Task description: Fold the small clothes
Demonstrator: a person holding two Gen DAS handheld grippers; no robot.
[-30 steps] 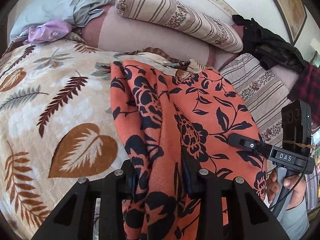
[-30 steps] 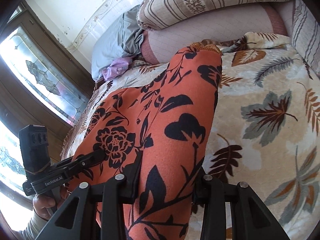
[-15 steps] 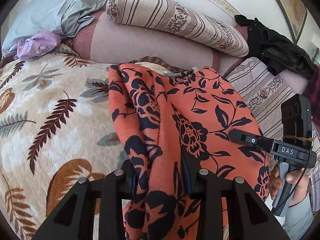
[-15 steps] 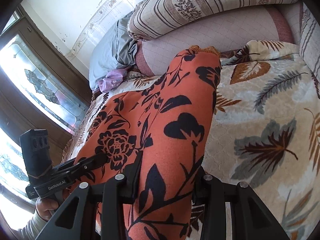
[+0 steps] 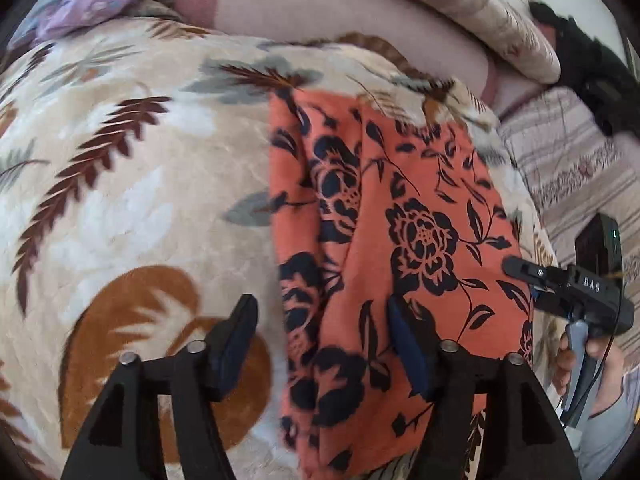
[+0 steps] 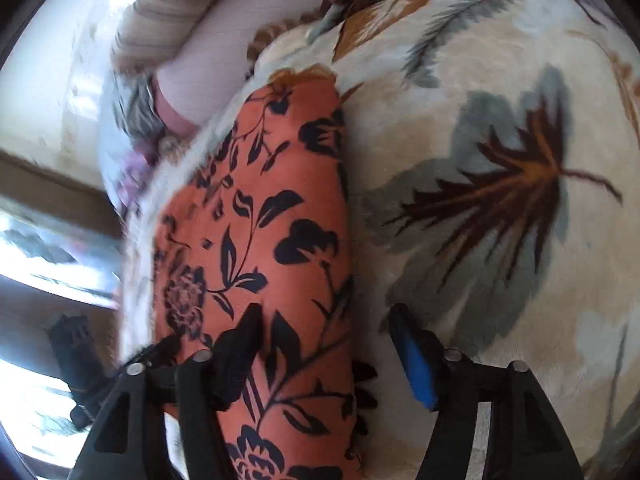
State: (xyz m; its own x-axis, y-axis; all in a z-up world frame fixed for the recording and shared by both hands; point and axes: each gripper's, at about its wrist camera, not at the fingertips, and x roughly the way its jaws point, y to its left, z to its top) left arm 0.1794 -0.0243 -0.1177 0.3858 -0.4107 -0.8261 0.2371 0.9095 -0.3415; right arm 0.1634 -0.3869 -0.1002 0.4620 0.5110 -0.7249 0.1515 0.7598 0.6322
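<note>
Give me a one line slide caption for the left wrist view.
Left gripper, jaws just opened, releases the orange floral garment onto the leaf-print blanket.

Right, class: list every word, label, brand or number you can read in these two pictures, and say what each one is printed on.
"DAS": white letters on the black body of the right tool, seen from the left wrist view.
The left tool in the right wrist view is too blurred to read any label on it.
The orange flowered garment and the leaf-print blanket carry patterns only, no text.
</note>
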